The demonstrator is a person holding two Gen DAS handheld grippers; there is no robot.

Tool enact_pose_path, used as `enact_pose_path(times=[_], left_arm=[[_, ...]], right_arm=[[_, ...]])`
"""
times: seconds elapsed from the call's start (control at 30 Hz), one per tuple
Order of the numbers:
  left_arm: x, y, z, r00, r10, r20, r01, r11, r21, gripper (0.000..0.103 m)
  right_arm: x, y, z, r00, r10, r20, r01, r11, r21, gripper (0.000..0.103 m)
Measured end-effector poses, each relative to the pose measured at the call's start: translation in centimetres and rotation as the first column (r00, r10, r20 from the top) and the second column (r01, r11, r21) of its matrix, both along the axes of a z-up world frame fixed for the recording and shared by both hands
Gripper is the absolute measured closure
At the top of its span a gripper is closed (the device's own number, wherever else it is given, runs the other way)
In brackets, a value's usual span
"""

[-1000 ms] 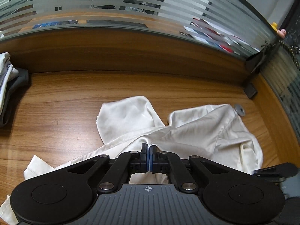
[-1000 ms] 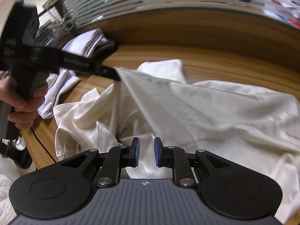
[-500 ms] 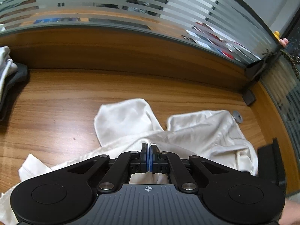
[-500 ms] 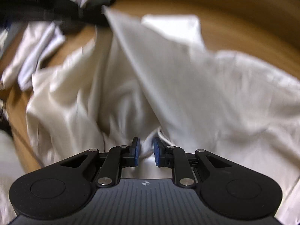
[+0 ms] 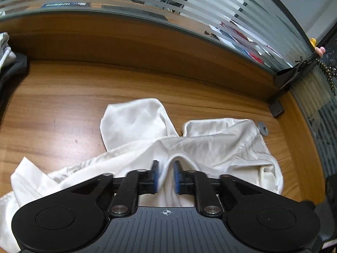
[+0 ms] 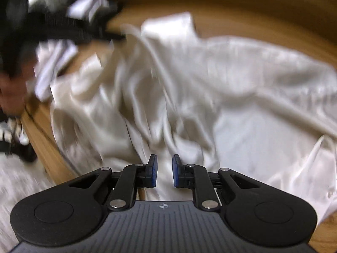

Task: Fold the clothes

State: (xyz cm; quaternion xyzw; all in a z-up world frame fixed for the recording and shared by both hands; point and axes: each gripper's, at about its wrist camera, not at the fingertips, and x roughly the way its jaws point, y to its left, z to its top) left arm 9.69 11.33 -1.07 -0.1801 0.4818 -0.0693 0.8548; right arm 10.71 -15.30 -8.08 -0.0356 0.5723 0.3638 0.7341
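Crumpled cream-white fabric shirt (image 5: 210, 145) spread on the brown wood-grain surface (image 5: 63, 109). Left gripper (image 5: 166, 176): jaws opening, a raised fold of shirt between them, pads not pressing. Right gripper (image 6: 164, 174): jaws slightly apart above the shirt (image 6: 231, 105), gripping nothing.

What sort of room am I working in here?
Probably an office: a wood-grain desk set against a frosted-stripe glass partition, with papers visible beyond the glass. The white shirt lies crumpled on the desk.
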Motion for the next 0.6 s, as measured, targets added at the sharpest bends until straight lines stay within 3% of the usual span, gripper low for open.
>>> enact_pose_path(times=[0.1, 0.17, 0.23, 0.3, 0.33, 0.43, 0.6], left_arm=[[-0.9, 0.0, 0.3, 1.000, -0.011, -0.002, 0.011, 1.000, -0.003, 0.061], [-1.6, -0.1, 0.5, 1.000, -0.018, -0.003, 0.018, 1.000, -0.003, 0.059], [-2.2, -0.1, 0.6, 1.000, -0.025, -0.008, 0.025, 1.000, -0.008, 0.057], [-2.7, -0.2, 0.7, 0.999, -0.032, -0.019, 0.031, 0.999, -0.016, 0.054], [-2.9, -0.2, 0.7, 0.999, -0.034, -0.027, 0.034, 0.999, -0.018, 0.053], [-3.6, -0.6, 0.5, 0.998, -0.050, -0.043, 0.049, 0.999, -0.016, 0.052], [-4.4, -1.4, 0.1, 0.996, -0.065, -0.062, 0.064, 0.998, -0.024, 0.048]], right_arm=[[0.9, 1.3, 0.6, 0.999, -0.027, 0.040, 0.026, 0.999, 0.032, 0.081], [1.6, 2.6, 0.0, 0.999, -0.012, 0.053, 0.013, 1.000, -0.008, 0.074], [2.2, 3.7, -1.2, 0.998, 0.009, 0.063, -0.005, 0.998, -0.061, 0.074], [2.0, 4.2, -2.4, 0.998, 0.040, 0.047, -0.035, 0.995, -0.098, 0.085], [1.9, 4.4, -2.9, 0.998, 0.055, 0.035, -0.051, 0.993, -0.111, 0.101], [0.9, 3.6, -1.7, 0.997, 0.063, 0.038, -0.061, 0.996, -0.060, 0.102], [-1.4, -0.2, 3.4, 0.995, 0.036, 0.096, -0.037, 0.999, 0.011, 0.102]])
